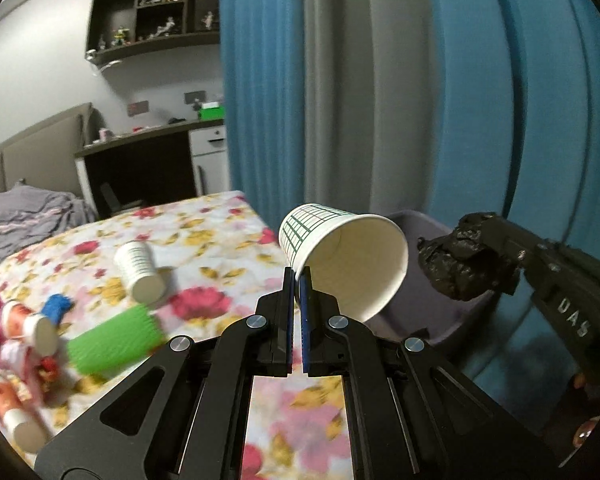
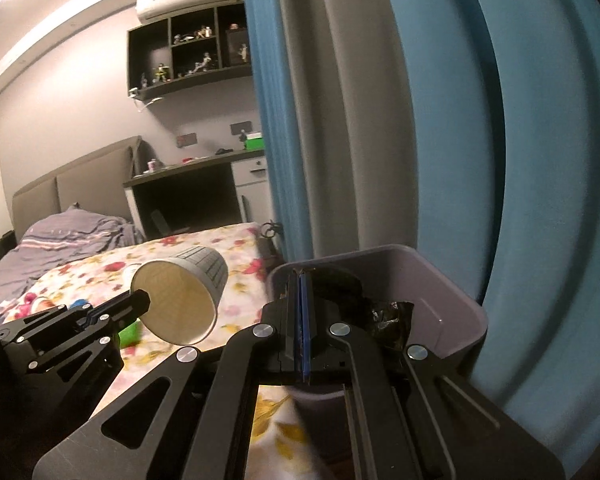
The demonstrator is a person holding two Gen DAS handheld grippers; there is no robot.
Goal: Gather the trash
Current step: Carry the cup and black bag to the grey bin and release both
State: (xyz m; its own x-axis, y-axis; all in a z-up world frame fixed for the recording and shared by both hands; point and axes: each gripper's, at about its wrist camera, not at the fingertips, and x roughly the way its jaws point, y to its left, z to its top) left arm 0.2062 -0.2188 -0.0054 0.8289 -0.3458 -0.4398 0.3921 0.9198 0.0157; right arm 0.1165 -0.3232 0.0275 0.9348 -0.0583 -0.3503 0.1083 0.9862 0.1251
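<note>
The left gripper (image 1: 299,280) is clamped on the rim of a white paper cup with a green grid print (image 1: 342,258); the right gripper (image 2: 300,280) pinches a crumpled black plastic wrapper (image 1: 466,258). Both hover at the grey plastic bin (image 2: 452,280) beside the floral bed (image 1: 220,232) — the carry step. Next, likely: centre each over the opening, then release — more cups (image 1: 140,272) lie behind.
</note>
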